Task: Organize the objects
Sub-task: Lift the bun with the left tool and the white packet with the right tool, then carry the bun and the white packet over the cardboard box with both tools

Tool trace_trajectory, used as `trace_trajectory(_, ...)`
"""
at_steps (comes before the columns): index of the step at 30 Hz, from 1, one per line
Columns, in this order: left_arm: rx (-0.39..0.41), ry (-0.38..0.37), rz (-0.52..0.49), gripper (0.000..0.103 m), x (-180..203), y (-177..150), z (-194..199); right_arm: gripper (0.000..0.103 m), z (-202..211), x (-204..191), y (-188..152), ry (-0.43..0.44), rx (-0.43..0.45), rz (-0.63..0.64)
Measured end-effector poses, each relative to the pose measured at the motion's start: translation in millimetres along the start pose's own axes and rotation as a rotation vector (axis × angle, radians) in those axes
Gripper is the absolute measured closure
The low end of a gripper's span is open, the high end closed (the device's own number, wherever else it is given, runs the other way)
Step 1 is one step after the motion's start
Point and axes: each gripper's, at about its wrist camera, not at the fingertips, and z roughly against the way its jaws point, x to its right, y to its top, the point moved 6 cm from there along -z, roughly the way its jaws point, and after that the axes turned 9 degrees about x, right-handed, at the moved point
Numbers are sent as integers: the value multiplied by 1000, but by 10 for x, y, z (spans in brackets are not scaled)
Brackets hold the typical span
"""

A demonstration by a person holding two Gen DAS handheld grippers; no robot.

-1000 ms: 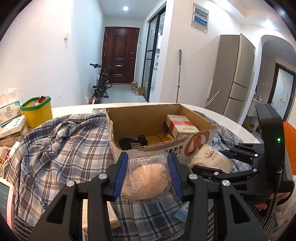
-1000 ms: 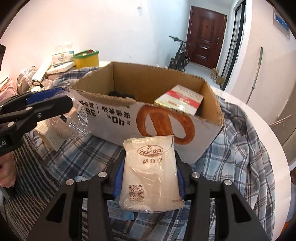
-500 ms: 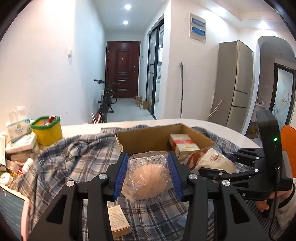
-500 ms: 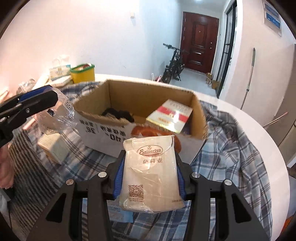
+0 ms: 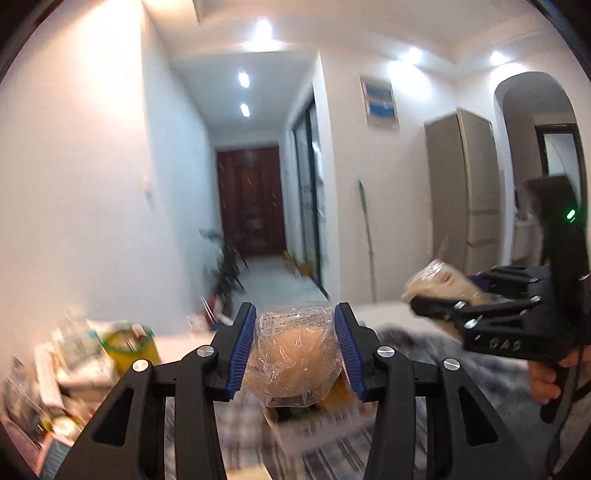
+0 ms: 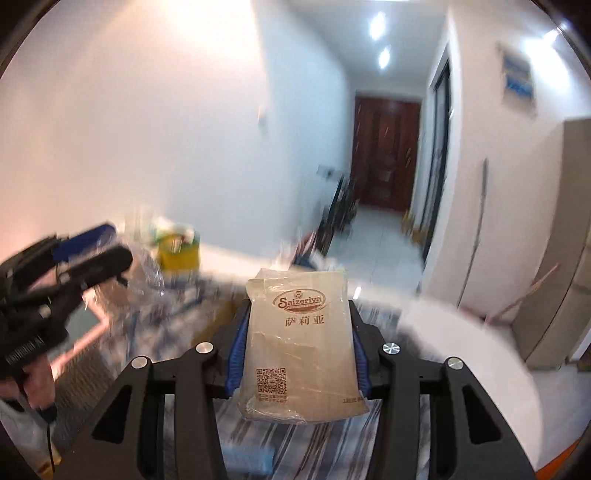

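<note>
A: What does the left gripper point(image 5: 295, 347) hold?

B: A round bun in a clear plastic bag point(image 5: 295, 356), pinched between the blue pads point(image 5: 242, 350); the right gripper point(image 6: 297, 343) is clamped on a flat pale packet point(image 6: 299, 343) printed with a brown logo and a square code; both are held up above the table.

A: And the containers?

B: In the left wrist view a cardboard box point(image 5: 317, 424) shows just under the bun, at about six o'clock from it; it is blurred and mostly hidden, so I cannot tell what lies inside; a yellow tub with a green rim point(image 5: 129, 347) stands at nine o'clock from the bun, with something in it too smeared to name; beside it a heap of boxes and packets point(image 5: 55, 373).

A: The surface?

B: A white table point(image 6: 461, 350) with a curved edge, draped with a blue checked cloth point(image 6: 314, 443); the person's hand point(image 5: 546, 380) grips the right gripper's handle at three o'clock in the left view.

A: The room?

B: White walls; a corridor ending in a dark red door point(image 6: 386, 151) at twelve o'clock; a bicycle point(image 5: 227, 266) against the wall; a tall beige fridge point(image 5: 465, 192) at two o'clock; ceiling spotlights point(image 5: 263, 27) lit.
</note>
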Motion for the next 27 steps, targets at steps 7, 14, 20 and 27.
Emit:
trace_trajectory(7, 74, -74, 91, 56, -1, 565, -7, 58, 325, -5, 774, -39, 208, -22)
trace_trajectory(14, 155, -82, 100, 56, -12, 826, -27, 57, 269, 43, 937, 0, 276, -118)
trace_trajectory(20, 101, -115, 90, 56, 87, 589, -187, 57, -2, 200, 686, 0, 219, -120)
trace_trajectory(27, 18, -107, 96, 56, 80, 404, -534, 57, -207, 383, 616, -5, 172, -147)
